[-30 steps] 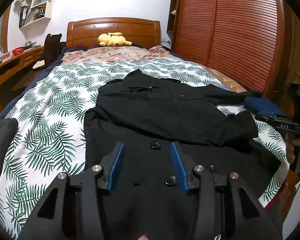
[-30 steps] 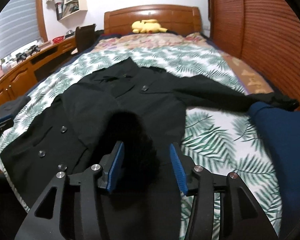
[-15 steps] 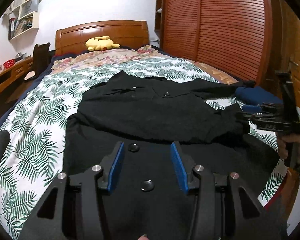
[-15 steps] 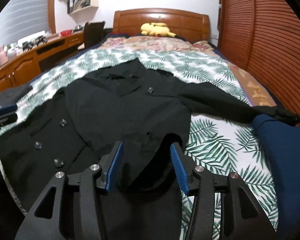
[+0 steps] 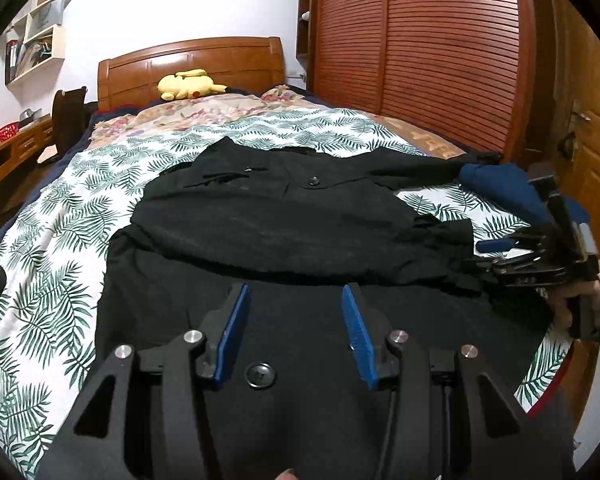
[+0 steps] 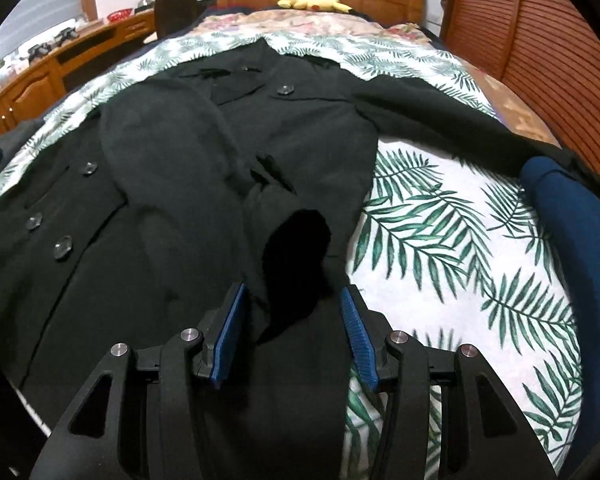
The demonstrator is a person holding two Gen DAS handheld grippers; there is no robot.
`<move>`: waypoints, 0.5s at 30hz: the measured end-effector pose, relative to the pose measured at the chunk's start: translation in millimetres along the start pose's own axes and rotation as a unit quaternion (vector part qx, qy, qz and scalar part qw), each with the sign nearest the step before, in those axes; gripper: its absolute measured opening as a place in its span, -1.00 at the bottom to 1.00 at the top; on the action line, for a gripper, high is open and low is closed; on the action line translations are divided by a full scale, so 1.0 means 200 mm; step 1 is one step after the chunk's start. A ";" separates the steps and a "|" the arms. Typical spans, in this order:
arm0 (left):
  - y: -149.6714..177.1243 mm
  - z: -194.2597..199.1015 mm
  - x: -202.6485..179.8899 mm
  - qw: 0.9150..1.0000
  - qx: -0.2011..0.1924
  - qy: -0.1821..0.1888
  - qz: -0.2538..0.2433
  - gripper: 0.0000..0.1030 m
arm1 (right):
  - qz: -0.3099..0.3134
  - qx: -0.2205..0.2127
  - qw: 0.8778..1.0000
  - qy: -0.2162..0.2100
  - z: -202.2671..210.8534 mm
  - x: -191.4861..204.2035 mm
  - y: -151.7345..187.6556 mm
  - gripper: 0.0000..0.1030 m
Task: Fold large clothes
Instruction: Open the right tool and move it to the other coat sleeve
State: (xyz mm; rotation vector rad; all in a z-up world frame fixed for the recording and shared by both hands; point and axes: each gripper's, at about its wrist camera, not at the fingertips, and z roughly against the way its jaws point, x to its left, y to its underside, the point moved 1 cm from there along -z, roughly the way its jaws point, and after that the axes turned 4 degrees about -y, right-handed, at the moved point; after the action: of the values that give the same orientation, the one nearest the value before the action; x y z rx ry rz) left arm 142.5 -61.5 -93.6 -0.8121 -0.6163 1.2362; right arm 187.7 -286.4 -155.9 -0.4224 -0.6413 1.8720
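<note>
A large black buttoned coat [image 5: 284, 232] lies spread on the bed, collar toward the headboard; one sleeve is folded across its body, the other sleeve [image 6: 452, 120] stretches out to the right. My left gripper [image 5: 294, 300] is open and empty, hovering over the coat's lower front by a button. My right gripper [image 6: 292, 300] is open, its blue pads either side of the folded sleeve's cuff [image 6: 296, 248] without closing on it. The right gripper also shows in the left wrist view [image 5: 500, 254] at the coat's right edge.
The bed has a palm-leaf cover [image 6: 440, 232]. A dark blue garment [image 6: 572, 232] lies at the right edge. A yellow plush toy [image 5: 186, 84] sits by the wooden headboard [image 5: 204, 60]. A wardrobe [image 5: 420, 48] stands on the right, a desk [image 6: 40, 76] on the left.
The folded sleeve's cuff has settled onto the coat between the right gripper's open pads. The left gripper has drifted down toward the coat's hem. Both stayed open.
</note>
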 end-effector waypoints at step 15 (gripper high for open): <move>0.03 -0.16 -0.10 1.000 0.026 0.004 -0.008 -0.09 | -0.010 -0.081 0.997 0.015 0.26 -0.25 -0.15 0.11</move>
State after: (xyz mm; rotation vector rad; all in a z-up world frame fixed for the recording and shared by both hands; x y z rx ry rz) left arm 159.6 -86.7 -116.3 -0.7671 -0.5812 1.2291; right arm 199.3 -336.4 -96.2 -0.5461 -0.7773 1.7977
